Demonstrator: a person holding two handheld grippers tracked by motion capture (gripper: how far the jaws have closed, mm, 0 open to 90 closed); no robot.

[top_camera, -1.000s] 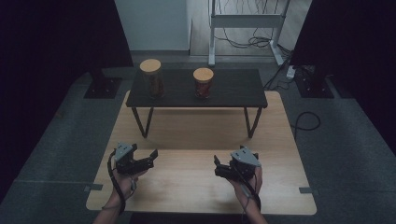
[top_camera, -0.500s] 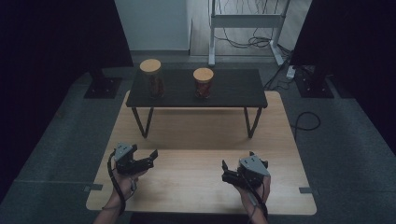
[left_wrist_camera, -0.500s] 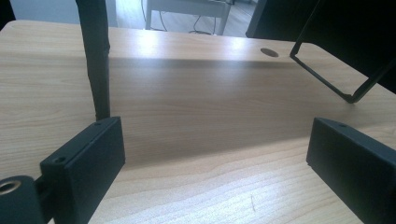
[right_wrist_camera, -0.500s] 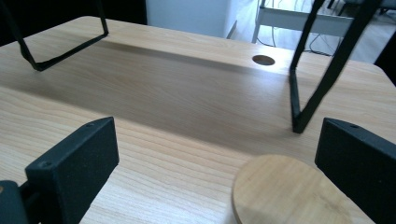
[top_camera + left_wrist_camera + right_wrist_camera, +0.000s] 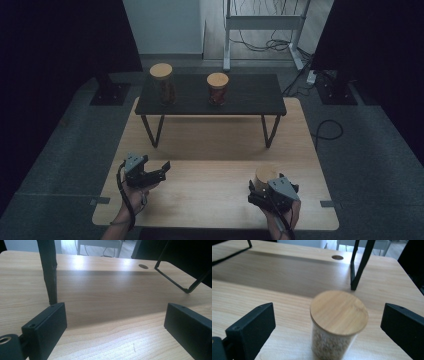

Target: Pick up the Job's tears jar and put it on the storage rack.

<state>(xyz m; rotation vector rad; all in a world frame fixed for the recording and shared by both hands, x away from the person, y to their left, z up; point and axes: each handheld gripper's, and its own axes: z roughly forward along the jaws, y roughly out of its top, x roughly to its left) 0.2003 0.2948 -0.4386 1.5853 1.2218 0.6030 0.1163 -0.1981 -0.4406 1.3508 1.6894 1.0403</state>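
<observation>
A glass jar [image 5: 339, 312] with a round wooden lid and pale grains inside stands on the light wooden table [image 5: 210, 150]. It is just ahead of my right gripper [image 5: 329, 315], whose jaws are wide open on either side without touching it. In the high view the jar [image 5: 265, 175] is at the front right, with the right gripper [image 5: 264, 189] right behind it. At the front left my left gripper [image 5: 162, 167] is open with nothing between its jaws, and the left gripper [image 5: 115, 315] faces bare tabletop.
A low black table [image 5: 250, 97] stands across the back of the wooden one, carrying two wooden-lidded jars [image 5: 161, 82] [image 5: 218, 87]. Its thin black legs [image 5: 48, 272] [image 5: 359, 267] rise ahead of both grippers. A cable hole [image 5: 337, 257] is in the tabletop.
My right gripper has drawn back toward the near edge and a little to the right, and the jar now shows standing in front of it. The left gripper has stayed put.
</observation>
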